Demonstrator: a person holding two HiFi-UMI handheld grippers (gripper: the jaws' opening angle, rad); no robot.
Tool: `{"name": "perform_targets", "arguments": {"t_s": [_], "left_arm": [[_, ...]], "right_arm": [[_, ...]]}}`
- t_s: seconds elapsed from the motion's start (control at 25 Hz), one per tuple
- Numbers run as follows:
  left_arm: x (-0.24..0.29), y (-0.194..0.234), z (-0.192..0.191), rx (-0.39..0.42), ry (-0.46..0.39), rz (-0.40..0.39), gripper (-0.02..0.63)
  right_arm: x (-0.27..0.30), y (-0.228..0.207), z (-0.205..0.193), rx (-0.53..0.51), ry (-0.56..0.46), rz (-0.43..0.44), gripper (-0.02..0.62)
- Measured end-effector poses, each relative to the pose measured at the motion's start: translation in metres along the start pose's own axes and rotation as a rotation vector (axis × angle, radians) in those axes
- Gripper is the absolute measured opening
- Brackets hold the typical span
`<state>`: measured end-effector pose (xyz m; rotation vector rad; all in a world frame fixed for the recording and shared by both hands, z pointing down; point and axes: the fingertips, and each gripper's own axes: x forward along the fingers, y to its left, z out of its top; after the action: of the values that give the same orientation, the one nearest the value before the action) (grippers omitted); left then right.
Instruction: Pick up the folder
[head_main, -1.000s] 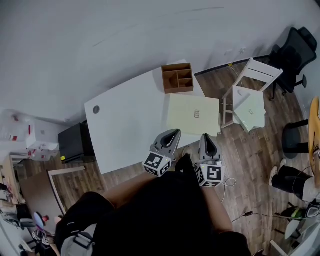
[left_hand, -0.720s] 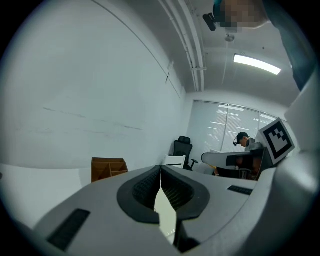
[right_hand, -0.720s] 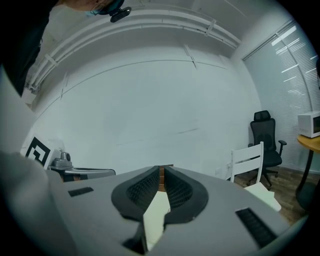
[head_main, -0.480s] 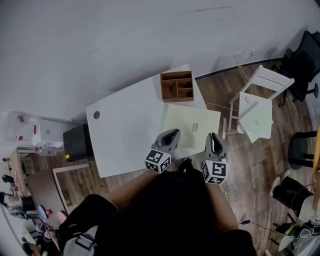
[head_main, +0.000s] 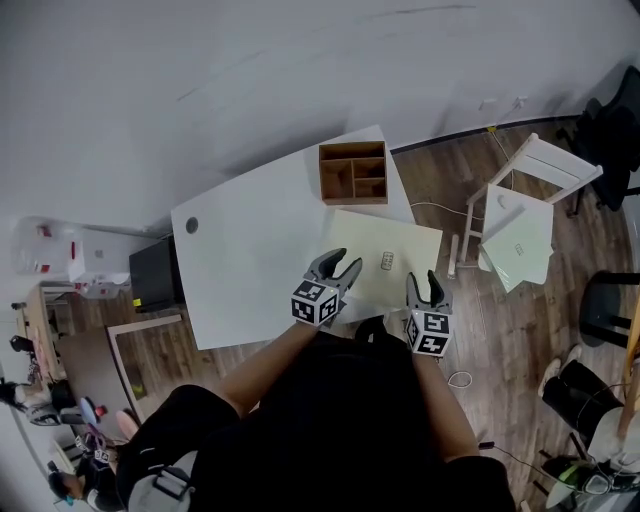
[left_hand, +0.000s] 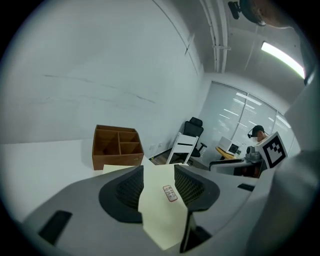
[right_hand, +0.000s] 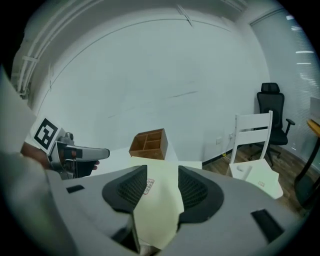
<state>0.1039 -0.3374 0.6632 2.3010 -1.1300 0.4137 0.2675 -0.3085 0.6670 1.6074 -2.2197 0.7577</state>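
1. Only the head view gives us the whole layout. The folder (head_main: 400, 240) lies flat on the white table (head_main: 250, 270), just ahead of both sets of jaws and below them, and the wooden box (head_main: 354, 172) sits beyond its far edge.
2. The left gripper view is the only one showing a person (left_hand: 257, 132) at a far desk. The right gripper view catches the left gripper (right_hand: 75, 152) off to its left side.
3. Both our forearms reach forward side by side, with the grippers tilted down toward the folder's near edge.
4. The left gripper (head_main: 343, 262) has just been opening. Its jaws stand partway apart and pinch nothing; the folder and its small label (left_hand: 170, 193) only show through the gap.
5. Same for the right gripper (head_main: 423, 280): just been opening, half-wide, gripping nothing, pale folder showing in the gap.
6. Count: two grippers, one folder on the table, one wooden box, one white chair (head_main: 520, 225), one black office chair (right_hand: 272, 115).
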Motion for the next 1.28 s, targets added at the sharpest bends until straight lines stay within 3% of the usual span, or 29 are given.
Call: {"name": "perform_targets", "arguments": {"t_s": [0.16, 0.72, 0.92, 1.28], "left_arm": [[0.015, 0.021, -0.023, -0.071, 0.073, 0.038, 0.229], [0.04, 0.089, -0.074, -0.009, 0.251, 0.242, 0.319], [0.041, 0.102, -0.08, -0.05, 0.263, 0.242, 0.336], [0.044, 0.112, -0.101, -0.182, 0.302, 0.199, 0.359]], "right_arm": [[0.016, -0.017, -0.028, -0.008, 0.087, -0.022, 0.246], [0.059, -0.046, -0.076, 0.063, 0.259, -0.029, 0.319], [0.063, -0.049, -0.085, 0.132, 0.301, -0.011, 0.33], [0.069, -0.05, -0.095, 0.144, 0.353, 0.015, 0.343]]}}
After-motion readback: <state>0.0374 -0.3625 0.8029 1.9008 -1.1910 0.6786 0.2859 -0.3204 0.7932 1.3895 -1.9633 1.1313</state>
